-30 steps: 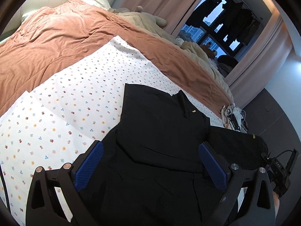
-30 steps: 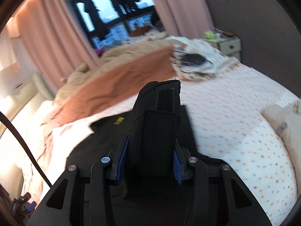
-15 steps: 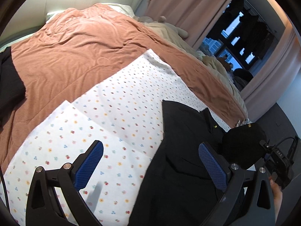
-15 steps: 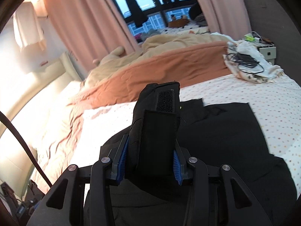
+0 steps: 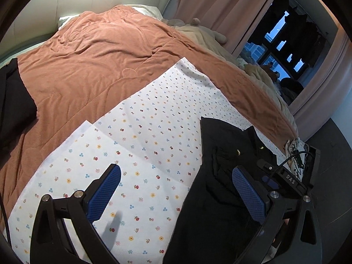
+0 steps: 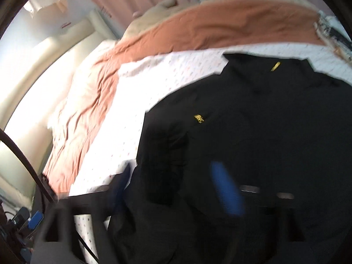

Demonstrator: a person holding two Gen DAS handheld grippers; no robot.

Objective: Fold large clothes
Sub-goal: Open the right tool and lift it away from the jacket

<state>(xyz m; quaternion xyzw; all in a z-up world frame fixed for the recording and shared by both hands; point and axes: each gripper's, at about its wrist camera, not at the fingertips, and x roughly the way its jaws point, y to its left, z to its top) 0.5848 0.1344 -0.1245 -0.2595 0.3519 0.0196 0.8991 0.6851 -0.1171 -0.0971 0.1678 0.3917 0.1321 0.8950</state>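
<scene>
- Jacket (image 6: 253, 132), black, is laid flat on the dotted sheet (image 5: 154, 132), one sleeve (image 6: 162, 165) already folded across its front.
- Right gripper (image 6: 173, 189) is seen blurred, jaws just opened wide and emptied; left gripper (image 5: 176, 195) is spread, nothing held.
- Further folds are judged outstanding.

Both my grippers are spread wide, nothing clamped.

My left gripper (image 5: 176, 194) tilts downward with its blue pads (image 5: 103, 193) far apart and nothing between them. My right gripper (image 6: 173, 189) is motion-blurred in its own view; its jaws have just been opening, and its blue pads (image 6: 226, 189) now stand apart, pressing on nothing. From the left wrist view I catch the right gripper's black body low at the right edge.
</scene>
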